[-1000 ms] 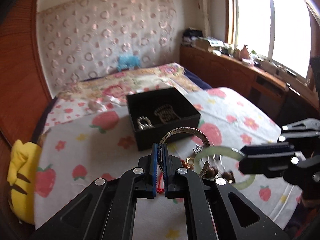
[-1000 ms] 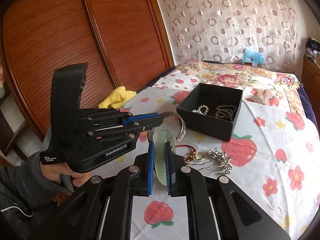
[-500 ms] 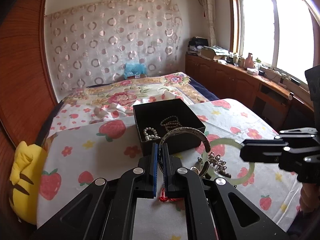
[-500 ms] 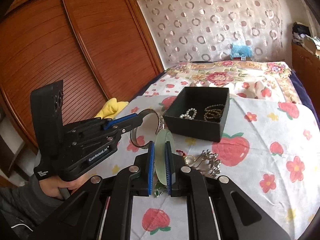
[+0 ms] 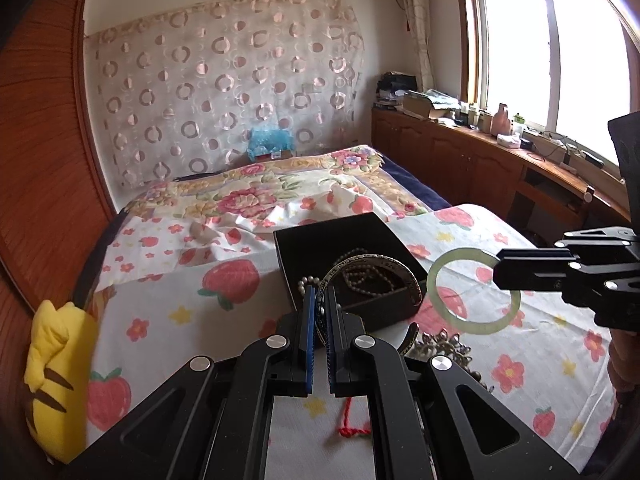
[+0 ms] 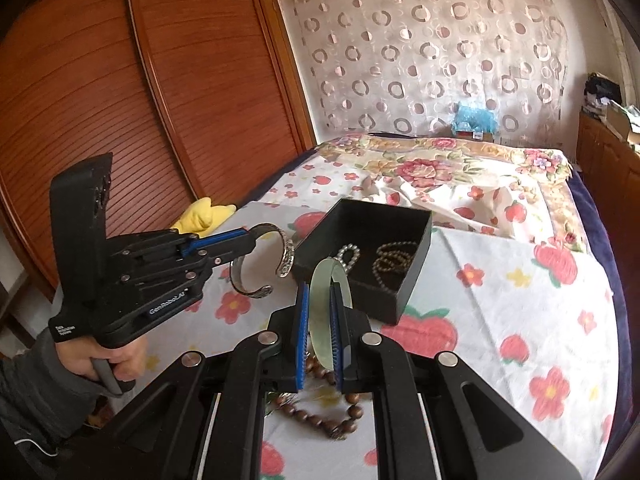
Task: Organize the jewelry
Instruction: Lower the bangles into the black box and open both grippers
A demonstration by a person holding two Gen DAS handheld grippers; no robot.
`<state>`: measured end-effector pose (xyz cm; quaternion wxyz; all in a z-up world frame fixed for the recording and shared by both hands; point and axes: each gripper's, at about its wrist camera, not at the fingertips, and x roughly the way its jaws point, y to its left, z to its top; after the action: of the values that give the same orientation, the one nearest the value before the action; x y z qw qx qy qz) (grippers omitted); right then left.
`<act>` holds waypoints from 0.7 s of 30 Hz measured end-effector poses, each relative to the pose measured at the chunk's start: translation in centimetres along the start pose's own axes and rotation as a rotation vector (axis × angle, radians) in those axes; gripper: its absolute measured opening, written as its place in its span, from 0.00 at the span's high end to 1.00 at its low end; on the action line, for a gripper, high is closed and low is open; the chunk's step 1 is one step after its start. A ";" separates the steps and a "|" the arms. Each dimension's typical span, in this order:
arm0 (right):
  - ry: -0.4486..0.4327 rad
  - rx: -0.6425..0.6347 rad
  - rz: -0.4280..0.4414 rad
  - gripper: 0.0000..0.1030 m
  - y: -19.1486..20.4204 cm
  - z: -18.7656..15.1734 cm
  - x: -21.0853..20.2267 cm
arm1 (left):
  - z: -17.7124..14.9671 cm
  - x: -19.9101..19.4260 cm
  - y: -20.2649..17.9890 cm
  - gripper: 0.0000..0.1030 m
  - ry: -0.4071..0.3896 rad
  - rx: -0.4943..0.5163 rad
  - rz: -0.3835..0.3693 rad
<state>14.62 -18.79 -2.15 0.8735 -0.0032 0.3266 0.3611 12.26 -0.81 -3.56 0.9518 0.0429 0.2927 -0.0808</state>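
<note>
My left gripper (image 5: 319, 300) is shut on a silver cuff bracelet (image 5: 374, 261), held in the air in front of the black jewelry box (image 5: 320, 242). It also shows in the right wrist view (image 6: 248, 246) with the cuff (image 6: 286, 256). My right gripper (image 6: 320, 300) is shut on a pale green jade bangle (image 6: 326, 280), held above the bed just before the box (image 6: 416, 276); the bangle shows in the left wrist view (image 5: 440, 268). The box holds a pearl bracelet (image 6: 347, 254) and a dark bead bracelet (image 6: 394, 256).
On the strawberry-print cloth (image 6: 500, 300) below lie a brown wooden bead strand (image 6: 316, 420), a silver hair comb (image 5: 444, 346) and a red cord (image 5: 350, 424). A yellow plush (image 5: 52, 376) lies at the bed's left edge. A wooden wardrobe (image 6: 140, 100) stands left.
Both grippers have lifted with their bracelets and moved closer to the black box. The loose jewelry on the cloth has dropped lower in both views.
</note>
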 end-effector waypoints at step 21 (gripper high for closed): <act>0.052 -0.104 -0.064 0.89 -3.3 5.1 8.4 | 2.6 4.8 3.2 0.96 0.047 -0.016 -0.010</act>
<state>24.02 -14.72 -3.69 0.8745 -0.0686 0.3295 0.3493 18.17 1.39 -4.06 0.9446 0.0358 0.3158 -0.0820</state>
